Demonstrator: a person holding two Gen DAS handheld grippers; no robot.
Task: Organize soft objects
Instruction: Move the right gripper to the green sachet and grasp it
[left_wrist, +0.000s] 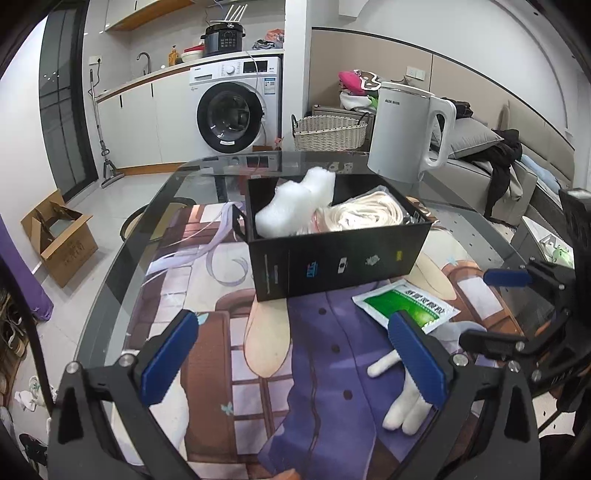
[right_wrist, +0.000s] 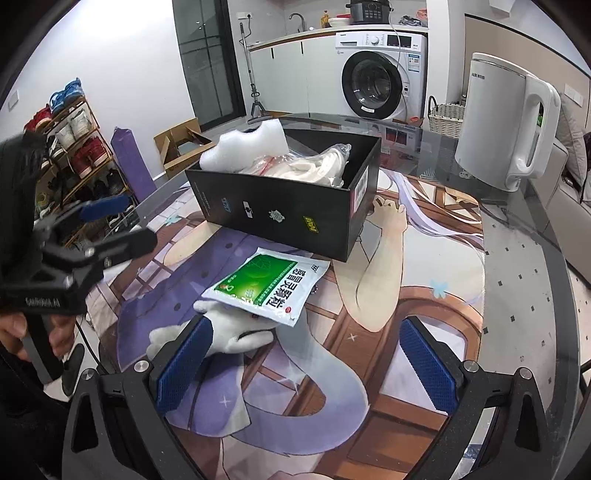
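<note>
Both grippers are hovering low over the table (left_wrist: 110, 280), jaws apart and holding nothing: the left gripper (left_wrist: 295, 354) and the right gripper (right_wrist: 306, 365). Just ahead, a white plush toy (right_wrist: 236, 328) is lying on the printed mat, partly under a green-and-white packet (right_wrist: 269, 284). Beyond, the black box (left_wrist: 332, 254) is holding white foam (left_wrist: 295, 203) and a bagged cream bundle (left_wrist: 365, 214). A white kettle (left_wrist: 406, 133) is standing behind.
</note>
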